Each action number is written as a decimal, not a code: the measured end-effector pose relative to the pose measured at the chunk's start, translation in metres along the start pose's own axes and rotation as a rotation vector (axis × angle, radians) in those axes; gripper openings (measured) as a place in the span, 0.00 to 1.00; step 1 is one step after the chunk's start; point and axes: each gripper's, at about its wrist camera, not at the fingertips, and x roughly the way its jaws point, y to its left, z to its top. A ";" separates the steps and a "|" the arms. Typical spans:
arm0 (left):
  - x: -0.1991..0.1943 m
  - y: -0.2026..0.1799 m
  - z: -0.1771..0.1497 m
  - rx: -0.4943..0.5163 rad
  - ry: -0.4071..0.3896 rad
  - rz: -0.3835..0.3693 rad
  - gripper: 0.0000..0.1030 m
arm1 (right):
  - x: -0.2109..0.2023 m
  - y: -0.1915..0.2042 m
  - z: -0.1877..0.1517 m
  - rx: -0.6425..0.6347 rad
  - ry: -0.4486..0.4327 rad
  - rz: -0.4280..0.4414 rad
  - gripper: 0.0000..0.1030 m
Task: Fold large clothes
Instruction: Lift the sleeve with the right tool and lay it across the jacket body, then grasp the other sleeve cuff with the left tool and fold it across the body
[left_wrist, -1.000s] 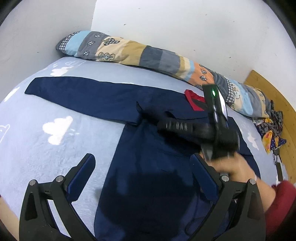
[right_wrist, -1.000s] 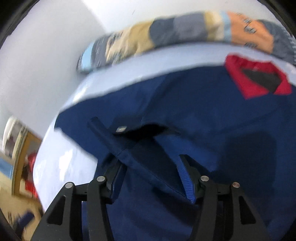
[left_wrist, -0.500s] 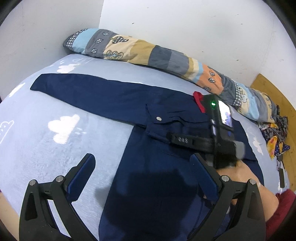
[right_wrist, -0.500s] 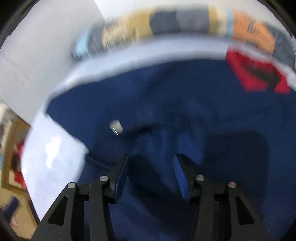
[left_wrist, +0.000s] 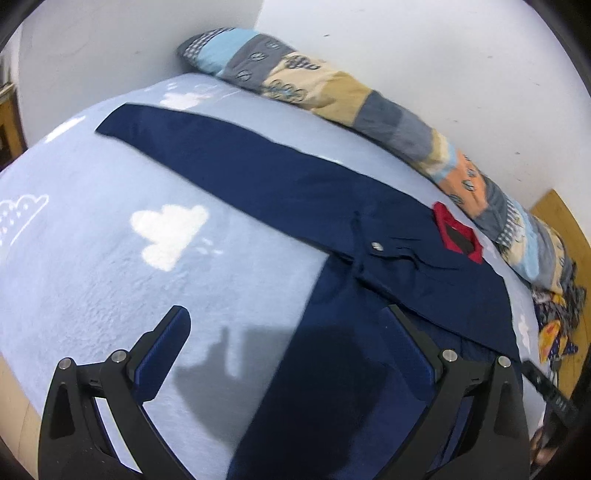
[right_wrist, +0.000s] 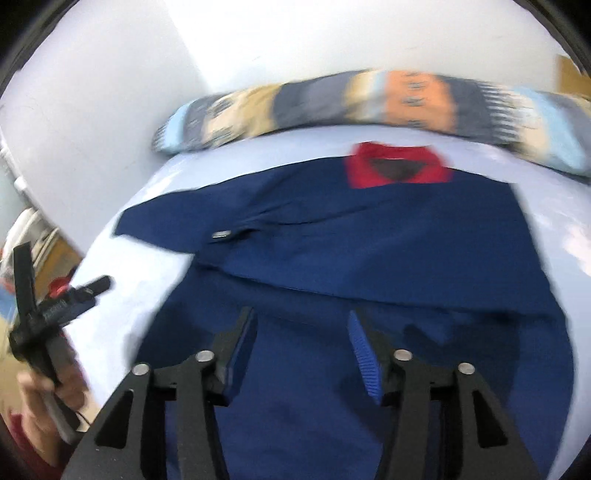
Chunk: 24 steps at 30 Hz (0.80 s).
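Since half a second ago the right gripper has let go of the folded sleeve and pulled back off the garment; the left camera has swung leftward.

Left wrist view: left gripper, jaws wide apart and empty, hovers over the edge of the dark navy long-sleeved jacket with red collar, which lies flat on the pale blue cloud-print bed sheet. One sleeve stretches out straight to the left. The other sleeve is folded across the chest, its silver snap button facing up. A long patchwork bolster pillow lies along the white wall.

Right wrist view (blurred): right gripper, jaws apart, holding nothing, over the jacket's lower body. Red collar at the far end. The person's left hand is at the left edge.
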 end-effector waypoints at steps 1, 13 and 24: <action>0.002 0.003 0.001 -0.009 0.008 0.006 0.99 | 0.005 -0.016 0.000 0.052 0.013 -0.011 0.56; 0.022 0.085 0.094 -0.215 -0.011 0.030 0.99 | 0.020 -0.060 0.020 0.238 0.058 0.100 0.56; 0.119 0.235 0.163 -0.704 0.052 0.013 0.64 | 0.010 -0.048 0.015 0.170 0.045 0.117 0.56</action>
